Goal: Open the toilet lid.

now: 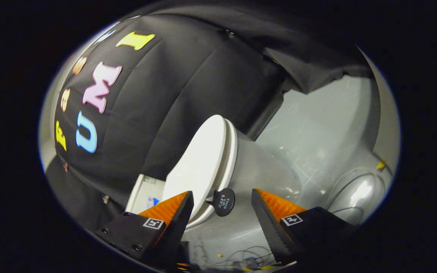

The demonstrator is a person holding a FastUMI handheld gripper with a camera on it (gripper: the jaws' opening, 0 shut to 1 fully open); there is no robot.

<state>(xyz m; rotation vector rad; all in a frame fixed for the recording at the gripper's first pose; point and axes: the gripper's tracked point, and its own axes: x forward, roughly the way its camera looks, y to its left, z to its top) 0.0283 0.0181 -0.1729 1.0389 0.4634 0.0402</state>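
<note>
The lid (199, 167) lies closed on the toilet (256, 170), just ahead of the fingers, and its black tab (224, 201) sits between them. The hand-held gripper (222, 208) is open and touches nothing. I think the view is strongly tilted, so the fingers may close beside the small tab and slip off.
</note>
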